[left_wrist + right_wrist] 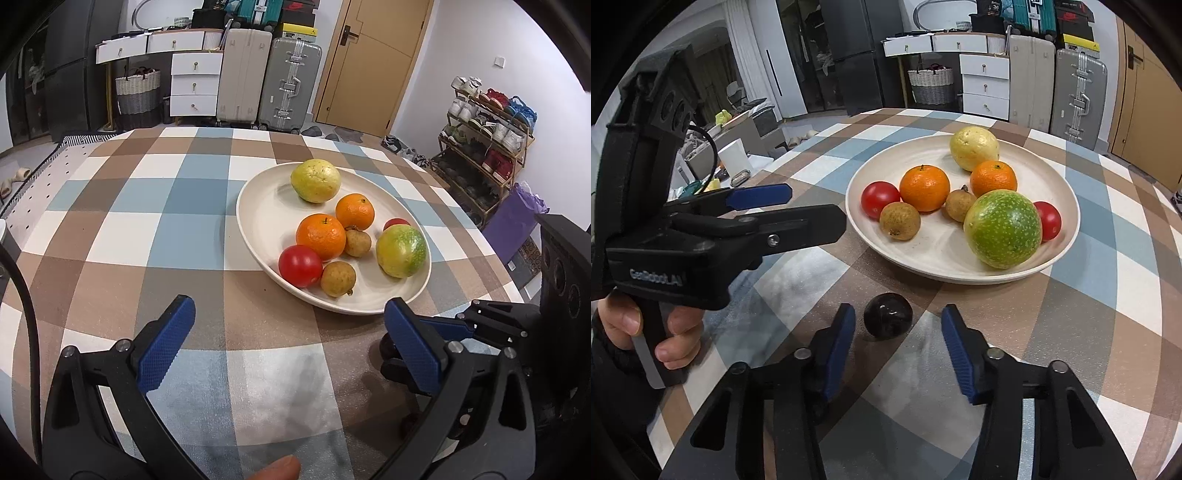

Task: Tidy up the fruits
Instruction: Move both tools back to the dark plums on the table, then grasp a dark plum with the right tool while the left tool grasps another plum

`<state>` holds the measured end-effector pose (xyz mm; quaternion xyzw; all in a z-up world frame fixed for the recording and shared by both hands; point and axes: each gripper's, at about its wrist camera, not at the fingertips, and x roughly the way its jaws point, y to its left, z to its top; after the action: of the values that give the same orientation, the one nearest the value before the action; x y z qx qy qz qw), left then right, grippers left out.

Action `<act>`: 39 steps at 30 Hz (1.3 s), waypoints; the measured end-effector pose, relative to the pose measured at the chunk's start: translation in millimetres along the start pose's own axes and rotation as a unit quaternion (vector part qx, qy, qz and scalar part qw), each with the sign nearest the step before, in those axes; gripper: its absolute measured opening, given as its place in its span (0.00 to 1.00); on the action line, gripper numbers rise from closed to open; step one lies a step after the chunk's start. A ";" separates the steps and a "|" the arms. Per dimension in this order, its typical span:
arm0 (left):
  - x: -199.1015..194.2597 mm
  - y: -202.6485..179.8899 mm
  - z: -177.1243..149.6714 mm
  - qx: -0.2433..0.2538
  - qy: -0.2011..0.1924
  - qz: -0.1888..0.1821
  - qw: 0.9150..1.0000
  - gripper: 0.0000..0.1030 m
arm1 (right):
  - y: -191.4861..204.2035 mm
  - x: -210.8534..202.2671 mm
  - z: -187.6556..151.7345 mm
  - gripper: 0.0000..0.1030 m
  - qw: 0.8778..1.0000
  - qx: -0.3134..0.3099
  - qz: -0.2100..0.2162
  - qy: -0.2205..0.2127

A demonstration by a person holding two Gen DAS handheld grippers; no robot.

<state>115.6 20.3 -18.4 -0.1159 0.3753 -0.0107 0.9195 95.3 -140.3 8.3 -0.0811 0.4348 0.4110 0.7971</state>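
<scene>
A white plate (258,206) (1067,192) on the checked tablecloth holds two oranges (320,236) (924,188), two red tomatoes (300,266) (879,198), two brown longans (337,278) (899,220), a yellow guava (315,181) (973,147) and a green-yellow guava (402,251) (1003,229). A dark plum (888,320) lies on the cloth just in front of the plate, between the fingertips of my right gripper (897,332), which is open. My left gripper (288,325) is open and empty, near the plate's front edge; it also shows in the right wrist view (775,206).
The table is covered by a blue, brown and white checked cloth (177,206). Behind it stand suitcases (288,81), white drawers (194,85), a basket (137,96), a door (369,62) and a shoe rack (484,136). A white mug (733,157) and clutter sit off the left table edge.
</scene>
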 end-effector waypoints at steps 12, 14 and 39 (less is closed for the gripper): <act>0.7 0.3 -0.4 0.000 0.001 0.000 1.000 0.99 | 2.8 -4.3 -0.6 0.27 1.000 -0.005 0.008 -0.011; 0.9 0.0 -1.2 -0.001 0.003 0.000 1.000 0.99 | 1.7 -6.4 -0.7 0.27 1.000 -0.004 0.008 -0.013; -30.8 -66.2 -78.3 0.078 0.084 -0.052 0.992 0.87 | -21.9 -31.3 1.0 0.27 0.998 0.032 0.015 -0.047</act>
<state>43.6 -56.9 -36.7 -0.0621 0.4429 -0.0975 0.8891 102.9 -172.3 27.6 -0.0295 0.4111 0.4125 0.8124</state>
